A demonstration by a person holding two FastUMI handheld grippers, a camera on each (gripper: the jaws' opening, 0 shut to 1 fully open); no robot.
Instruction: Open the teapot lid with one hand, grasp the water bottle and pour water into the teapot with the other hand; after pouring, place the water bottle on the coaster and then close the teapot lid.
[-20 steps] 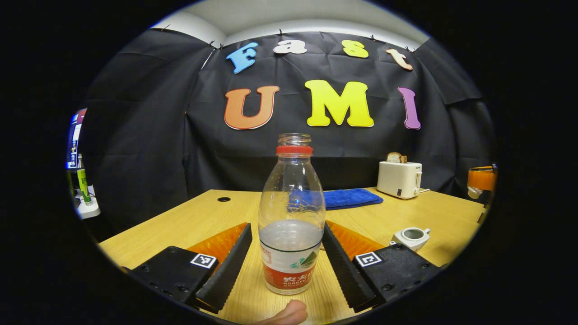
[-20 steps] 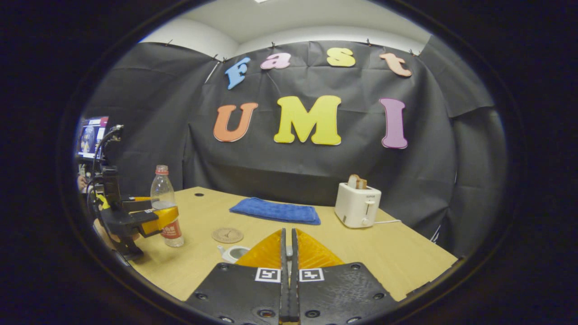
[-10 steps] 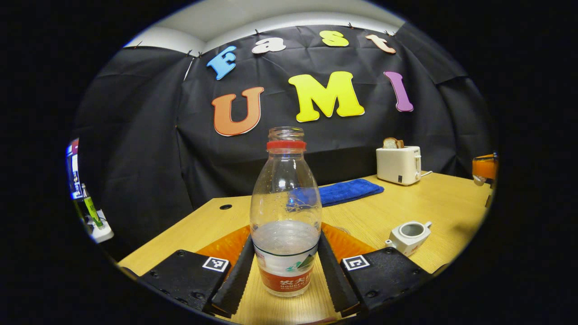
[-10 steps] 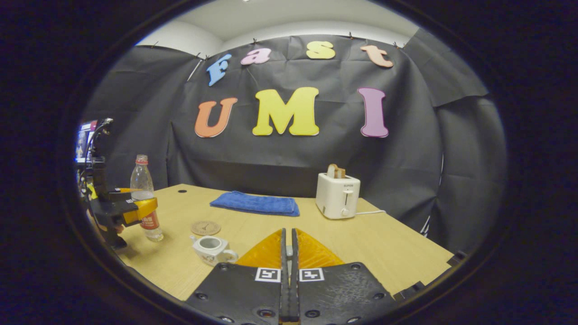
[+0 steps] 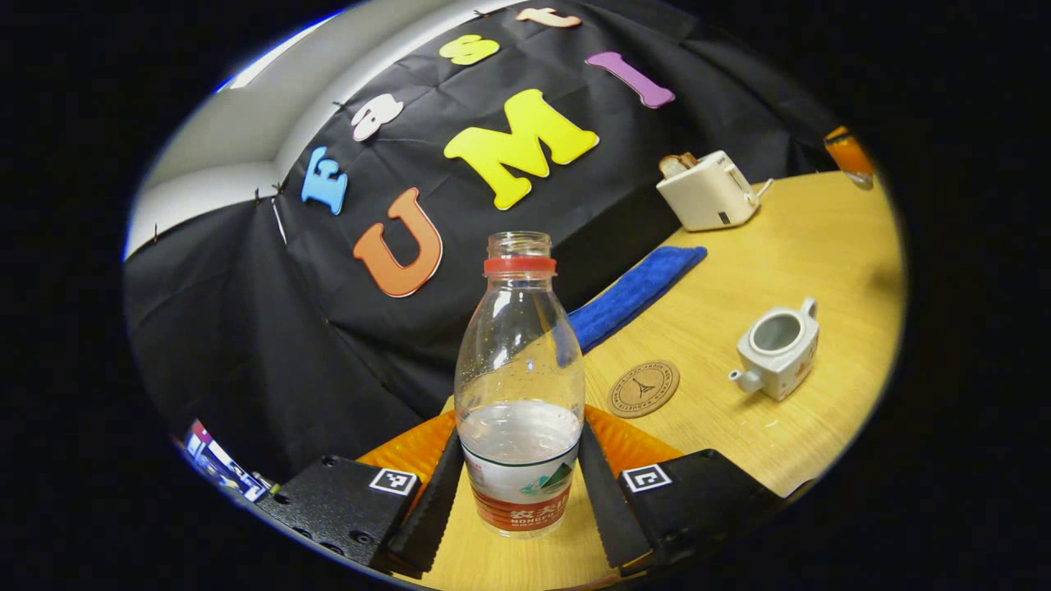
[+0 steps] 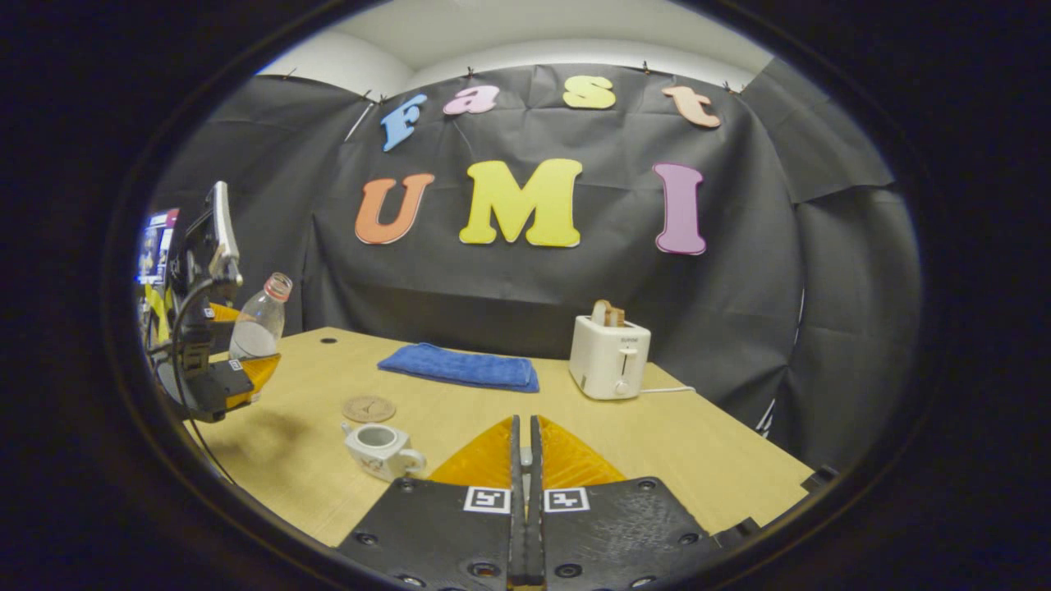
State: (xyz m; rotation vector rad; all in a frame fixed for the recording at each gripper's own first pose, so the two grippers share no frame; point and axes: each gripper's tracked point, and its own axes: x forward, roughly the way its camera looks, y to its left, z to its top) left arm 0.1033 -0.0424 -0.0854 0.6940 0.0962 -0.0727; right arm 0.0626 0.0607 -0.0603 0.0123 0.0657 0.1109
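- now i have the bottle [image 5: 520, 386] clamped between the left gripper [image 5: 519, 501] fingers, one pressing each side of its label band; it is uncapped, about a third full, lifted off the table [image 5: 821, 246] and tipped toward the teapot [image 5: 776, 346].
- seen from the right gripper view, the bottle [image 6: 256, 322] hangs up and left of the teapot [image 6: 379, 447], with the coaster [image 6: 369, 408] lying between them, nearer the teapot.
- the teapot sits open, no lid on it, its mouth facing up and its spout pointing away from the toaster [image 6: 608, 359].
- the right gripper [image 6: 524, 501] has its fingers pressed together; i judge it has the lid pinched, but i cannot see what is between them, so i won't swear to it.
- to pour well, i'd carry the bottle over past the coaster until its neck is above the teapot's mouth before tilting further; the opening is small.
- i'd tilt slowly: with this little water, it will come only at a steep angle and may gush.
- i'd keep the squeeze steady, since the thin plastic could buckle or slip.
- i'd keep the right gripper well off the teapot so the two don't collide.
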